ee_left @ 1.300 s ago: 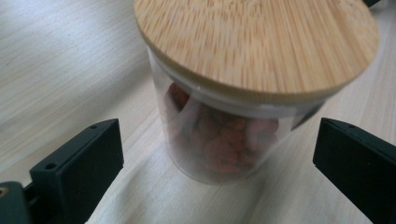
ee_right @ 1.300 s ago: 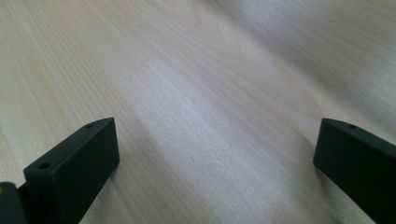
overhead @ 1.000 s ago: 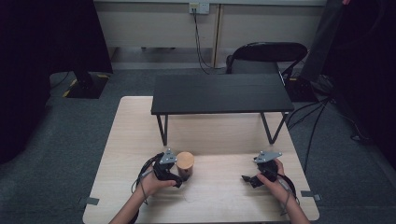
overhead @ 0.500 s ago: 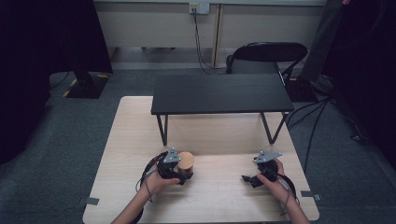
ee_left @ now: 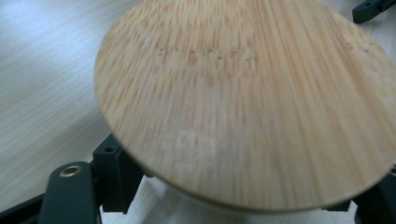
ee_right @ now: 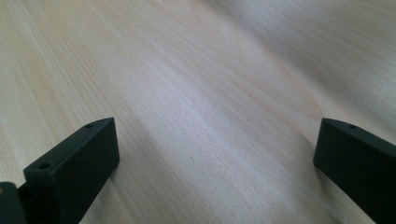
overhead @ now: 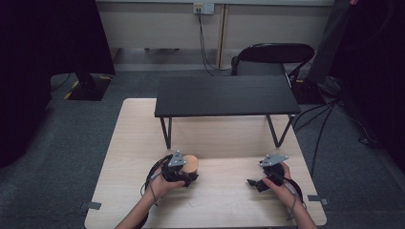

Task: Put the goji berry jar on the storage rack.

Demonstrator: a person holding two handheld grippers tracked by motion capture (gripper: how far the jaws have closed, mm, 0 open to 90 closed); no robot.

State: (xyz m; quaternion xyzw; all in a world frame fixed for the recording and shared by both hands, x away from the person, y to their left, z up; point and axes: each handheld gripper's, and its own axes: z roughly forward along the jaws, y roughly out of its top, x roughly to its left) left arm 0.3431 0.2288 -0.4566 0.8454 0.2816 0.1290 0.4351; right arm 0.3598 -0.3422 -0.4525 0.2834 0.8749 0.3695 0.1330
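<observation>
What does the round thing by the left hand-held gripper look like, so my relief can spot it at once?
Start at the light wooden table and the black shelf standing on it. Nearer the person, at the left hand-held gripper, sits a small container with a round bamboo lid. It is the only round, tan thing there; the right hand-held gripper is open over bare wood.

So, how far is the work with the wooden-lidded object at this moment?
Done: the left gripper looks closed around a round container with a bamboo lid; its jaws sit on both sides below the lid. In hand: the container is near the table front edge; whether it is lifted, I cannot tell. Left: the right gripper is open over bare wood, and the black shelf holds nothing, a possible destination.
</observation>
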